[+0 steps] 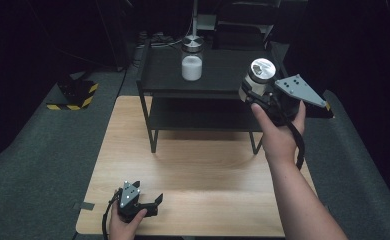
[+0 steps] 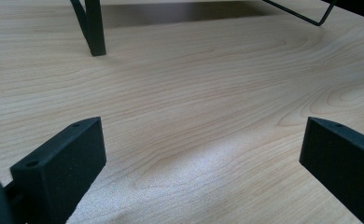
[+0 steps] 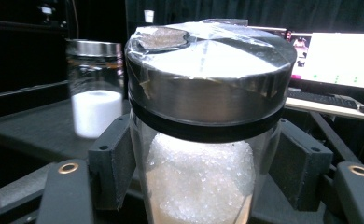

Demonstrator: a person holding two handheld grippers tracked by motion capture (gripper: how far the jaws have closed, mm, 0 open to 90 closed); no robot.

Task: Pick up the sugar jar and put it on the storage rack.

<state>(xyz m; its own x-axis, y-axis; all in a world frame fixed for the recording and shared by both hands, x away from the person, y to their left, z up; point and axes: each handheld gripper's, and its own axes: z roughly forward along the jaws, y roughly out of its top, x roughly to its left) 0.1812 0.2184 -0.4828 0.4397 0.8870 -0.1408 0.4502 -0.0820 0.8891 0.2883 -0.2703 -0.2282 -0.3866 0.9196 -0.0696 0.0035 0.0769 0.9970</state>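
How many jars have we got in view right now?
2. One glass jar of white powder stands on the black shelf's top. The other, a jar of coarse crystals, is clamped in the right tool at the shelf's right end. None seem hidden.

clear glass jar with a brushed metal lid (image 3: 203, 116), black seal ring under the lid, clear tape and a brown patch across the lid top. holds coarse white crystals, part full. upright, off any surface, clamped at its glass sides between two black pads. in the high view the jar (image 1: 257, 77) sits at the right front corner of the black two-tier metal rack (image 1: 223, 65).
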